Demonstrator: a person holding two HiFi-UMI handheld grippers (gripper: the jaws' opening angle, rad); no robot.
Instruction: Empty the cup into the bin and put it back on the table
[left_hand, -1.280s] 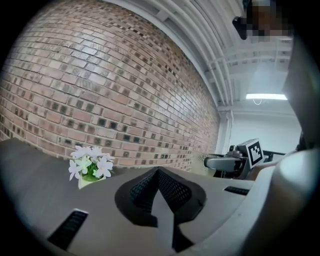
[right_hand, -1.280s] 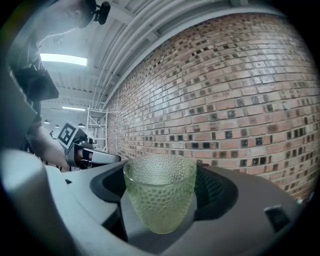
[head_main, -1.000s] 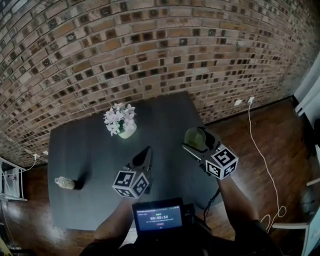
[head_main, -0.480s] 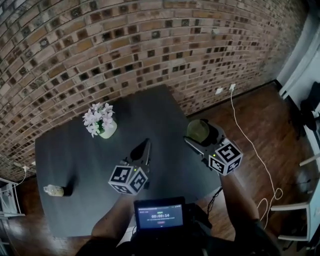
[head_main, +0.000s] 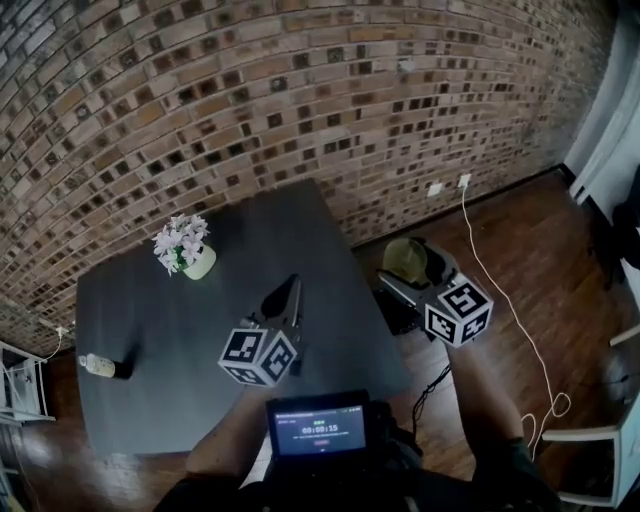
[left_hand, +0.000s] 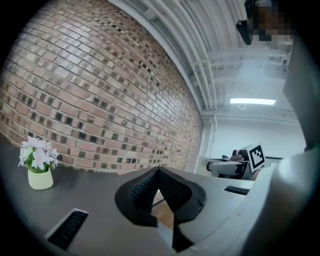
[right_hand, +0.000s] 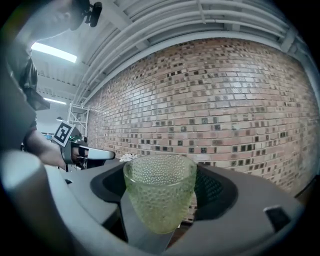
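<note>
Right gripper view: the right gripper (right_hand: 162, 186) clasps the green cup (right_hand: 160, 200), jaws wide; the left gripper (left_hand: 159, 172) is closed.

In the head view, the lower part of the green glass cup (head_main: 402, 256) is hidden behind the right gripper (head_main: 410, 275). In the right gripper view, its bumpy wall does not let me tell if anything is inside. The small pale object (head_main: 98, 365) lying near the left edge of the table (head_main: 190, 340) is too small to name. The writing on the screen (head_main: 318, 432) is too small to read. A white shelf (head_main: 20, 385) and a white chair (head_main: 585, 433) are cut off by the picture's edges.
</note>
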